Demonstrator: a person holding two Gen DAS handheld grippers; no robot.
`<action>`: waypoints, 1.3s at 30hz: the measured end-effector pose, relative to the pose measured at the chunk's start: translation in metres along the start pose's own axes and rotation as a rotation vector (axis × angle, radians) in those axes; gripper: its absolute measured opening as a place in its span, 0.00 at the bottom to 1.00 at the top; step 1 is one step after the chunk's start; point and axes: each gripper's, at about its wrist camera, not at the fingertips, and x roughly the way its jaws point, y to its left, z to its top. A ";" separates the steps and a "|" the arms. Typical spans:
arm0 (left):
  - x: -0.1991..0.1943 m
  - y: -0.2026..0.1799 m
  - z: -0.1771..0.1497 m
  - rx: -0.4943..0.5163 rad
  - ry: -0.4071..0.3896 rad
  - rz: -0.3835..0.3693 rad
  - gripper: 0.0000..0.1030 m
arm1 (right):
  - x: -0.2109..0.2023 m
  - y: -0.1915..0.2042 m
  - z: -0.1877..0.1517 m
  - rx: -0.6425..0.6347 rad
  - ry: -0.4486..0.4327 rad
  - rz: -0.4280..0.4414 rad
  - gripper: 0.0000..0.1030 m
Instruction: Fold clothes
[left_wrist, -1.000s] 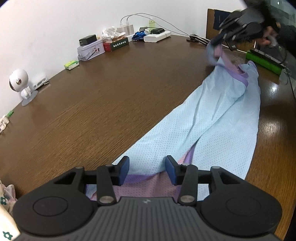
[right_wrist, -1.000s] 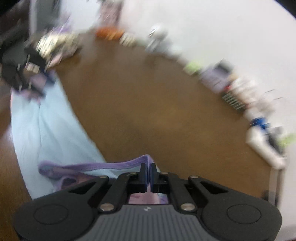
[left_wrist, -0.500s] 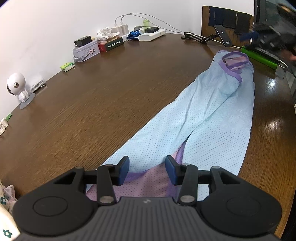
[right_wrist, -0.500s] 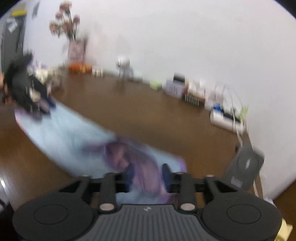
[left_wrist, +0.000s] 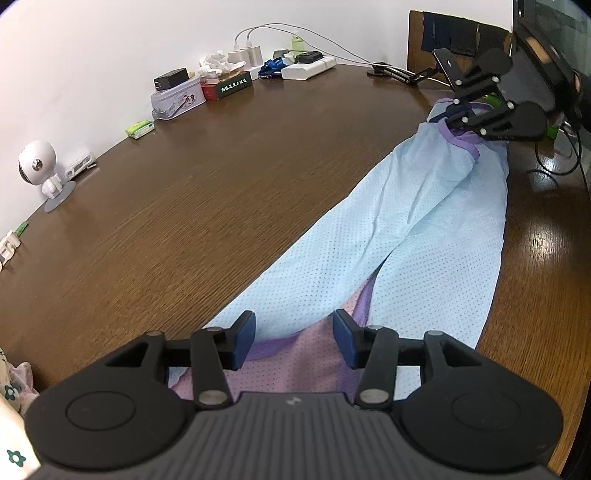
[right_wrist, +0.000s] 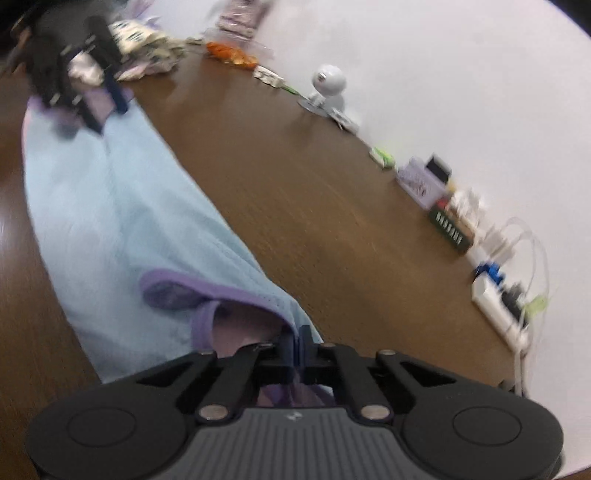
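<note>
A light blue dotted garment with purple trim and a pink lining lies stretched along the brown table. My left gripper is open, its pads either side of the pink near end of the cloth. My right gripper is shut on the purple-trimmed hem at the other end. It also shows in the left wrist view at the far end of the garment. The left gripper shows in the right wrist view, blurred.
Along the wall stand a white camera figure, a tin box, a tissue pack, a power strip with chargers and a phone stand. More clothes lie at the far end in the right wrist view.
My right gripper let go of the hem, lifted away open, then came back down and shut on the hem again. The left gripper stayed open in place.
</note>
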 end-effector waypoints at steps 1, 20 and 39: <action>0.000 0.001 0.000 -0.007 -0.001 -0.004 0.47 | -0.004 0.000 0.002 0.001 -0.012 0.006 0.02; -0.013 0.042 -0.020 -0.024 -0.021 0.123 0.12 | -0.038 0.027 0.053 -0.028 -0.210 0.218 0.37; -0.023 0.039 -0.037 -0.008 -0.007 0.141 0.11 | -0.008 0.019 0.043 0.126 -0.164 0.390 0.00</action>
